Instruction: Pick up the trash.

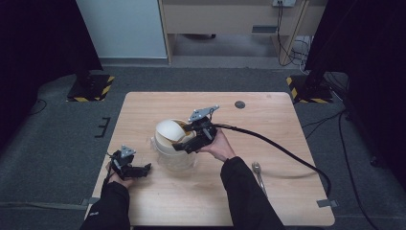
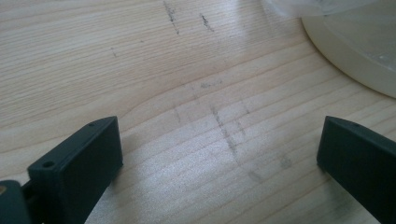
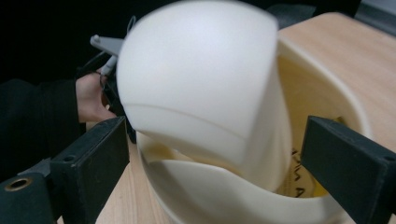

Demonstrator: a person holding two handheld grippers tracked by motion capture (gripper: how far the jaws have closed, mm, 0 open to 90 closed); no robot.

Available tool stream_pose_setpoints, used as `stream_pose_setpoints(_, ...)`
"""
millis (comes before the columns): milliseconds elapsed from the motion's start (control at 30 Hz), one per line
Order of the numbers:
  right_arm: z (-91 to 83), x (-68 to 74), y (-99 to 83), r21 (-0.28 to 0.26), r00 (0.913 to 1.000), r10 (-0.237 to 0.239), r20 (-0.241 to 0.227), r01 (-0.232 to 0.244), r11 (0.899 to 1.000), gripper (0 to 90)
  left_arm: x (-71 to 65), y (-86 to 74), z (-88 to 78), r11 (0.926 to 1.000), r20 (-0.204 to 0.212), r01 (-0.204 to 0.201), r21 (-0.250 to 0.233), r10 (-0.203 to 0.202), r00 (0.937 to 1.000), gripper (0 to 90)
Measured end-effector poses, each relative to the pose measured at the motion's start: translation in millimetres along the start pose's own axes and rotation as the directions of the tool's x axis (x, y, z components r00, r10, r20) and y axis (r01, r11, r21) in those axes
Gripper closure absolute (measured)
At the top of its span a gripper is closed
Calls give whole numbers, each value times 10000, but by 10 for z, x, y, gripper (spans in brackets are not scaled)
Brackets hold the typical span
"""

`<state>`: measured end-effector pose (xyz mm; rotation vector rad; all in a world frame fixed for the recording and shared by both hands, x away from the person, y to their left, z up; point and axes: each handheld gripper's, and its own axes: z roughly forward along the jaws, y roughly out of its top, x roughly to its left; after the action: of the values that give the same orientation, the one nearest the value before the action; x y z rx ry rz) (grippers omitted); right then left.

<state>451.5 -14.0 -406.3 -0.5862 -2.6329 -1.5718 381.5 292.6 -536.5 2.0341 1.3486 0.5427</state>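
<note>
Light wood-grain table [image 1: 143, 115], rectangular with rounded corners, faint dark scuff marks on it in the left gripper view. Near the middle sits a cream plastic tub [image 1: 176, 155], round, smooth, glossy, with a yellowish inside. A cream rounded lid [image 1: 168, 132] stands tilted up over the tub's left-far side, a domed, matte shell; in the right gripper view it is blurred. Right gripper [image 1: 186, 143] sits at the tub's right rim, jaws wide apart, lid and tub between them, no contact visible; grey three-cornered plate on top, thick black cable [image 1: 282, 148] trailing right across the table. Left gripper [image 1: 143, 168] lies low at the near-left of the table, just left of the tub, jaws spread over bare wood. Metal spoon [image 1: 259, 173] lies near the right forearm. Small dark round disc [image 1: 240, 104] at the far side.
</note>
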Motion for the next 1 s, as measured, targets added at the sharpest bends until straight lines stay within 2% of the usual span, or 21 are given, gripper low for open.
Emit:
stream_pose_setpoints(100, -98, 21, 46, -272, 9997, -107, 229, 113, 9996, 90, 1, 0, 0, 10000, 11, -14, -1, 14, 10000, 0)
stream_pose_setpoints(133, -223, 38, 100, -573, 9979, -227, 606, 262, 9980, 105, 1, 0, 0, 10000, 17, -18, -4, 18, 10000, 0)
stream_pose_setpoints(167, -223, 38, 100, -573, 9979, -227, 606, 262, 9980, 105, 1, 0, 0, 10000, 17, -18, -4, 18, 10000, 0)
stream_pose_setpoints(200, -293, 44, 128, -736, 9961, -240, 850, 303, 9968, 110, 3, 0, 0, 10000, 27, -28, -5, 28, 10000, 0)
stream_pose_setpoints(233, -386, 53, 163, -866, 9933, -200, 1139, 300, 9958, 118, 4, -1, -1, 10000, 43, -43, -4, 44, 10000, 0)
stream_pose_setpoints(267, -519, 68, 202, -1013, 9867, -241, 1609, 408, 9940, 125, 8, -2, -2, 10000, 78, -76, -6, 76, 9999, 0)
stream_pose_setpoints(333, -690, 75, 206, -1447, 9803, -53, 1973, 345, 9889, 149, 10, -3, -3, 10000, 95, -93, -5, 93, 9999, 0)
stream_pose_setpoints(367, -690, 75, 206, -1447, 9803, -53, 1973, 345, 9889, 149, 10, -3, -3, 10000, 95, -93, -5, 93, 9999, 0)
stream_pose_setpoints(400, -885, 59, 166, -1868, 9705, 284, 2395, 174, 9822, 159, 12, -4, -3, 9999, 111, -106, -9, 106, 9999, 0)
stream_pose_setpoints(433, -885, 59, 166, -1868, 9705, 284, 2395, 174, 9822, 159, 12, -4, -3, 9999, 111, -106, -9, 106, 9999, 0)
stream_pose_setpoints(467, -1086, 40, 86, -2043, 9533, 516, 2975, 108, 9789, 163, 15, -4, -4, 9999, 128, -110, -18, 110, 9999, 0)
stream_pose_setpoints(633, -1556, -6, -260, -2212, 8999, 1345, 4149, -436, 9743, 171, 31, -6, -8, 10000, 256, 7, -86, -5, 9997, 0)
stream_pose_setpoints(667, -1632, -18, -348, -2175, 8911, 1482, 4289, -574, 9744, 178, 43, -7, -12, 9999, 346, 97, -139, -92, 9994, 0)
stream_pose_setpoints(700, -1632, -18, -348, -2175, 8911, 1482, 4289, -574, 9744, 178, 43, -7, -12, 9999, 346, 97, -139, -92, 9994, 0)
stream_pose_setpoints(767, -1763, -45, -541, -2011, 8697, 1670, 4646, -801, 9763, 186, 41, -7, -11, 9999, 339, 91, -136, -86, 9994, 0)
stream_pose_setpoints(800, -1876, -71, -765, -1833, 8445, 1958, 4985, -1181, 9759, 200, 35, -6, -9, 9999, 291, 48, -102, -45, 9996, 0)
stream_pose_setpoints(833, -1876, -71, -765, -1833, 8445, 1958, 4985, -1181, 9759, 200, 31, -5, -7, 10000, 257, 4, -91, -1, 9997, 0)
stream_pose_setpoints(867, -1938, -89, -934, -1718, 8309, 2120, 5144, -1423, 9748, 215, 23, -3, -6, 10000, 199, -61, -33, 62, 9998, 0)
stream_pose_setpoints(900, -1938, -89, -934, -1718, 8309, 2120, 5144, -1423, 9748, 215, 23, -3, -6, 10000, 199, -61, -33, 62, 9998, 0)
stream_pose_setpoints(967, -1976, -95, -1110, -1546, 8150, 2313, 5313, -1751, 9723, 229, 16, -2, -2, 9999, 145, -117, -19, 118, 9998, 0)
stream_pose_setpoints(1000, -1980, -92, -1280, -1247, 8062, 2399, 5408, -2053, 9707, 247, 14, -2, -1, 9999, 141, -123, -13, 124, 9998, 0)
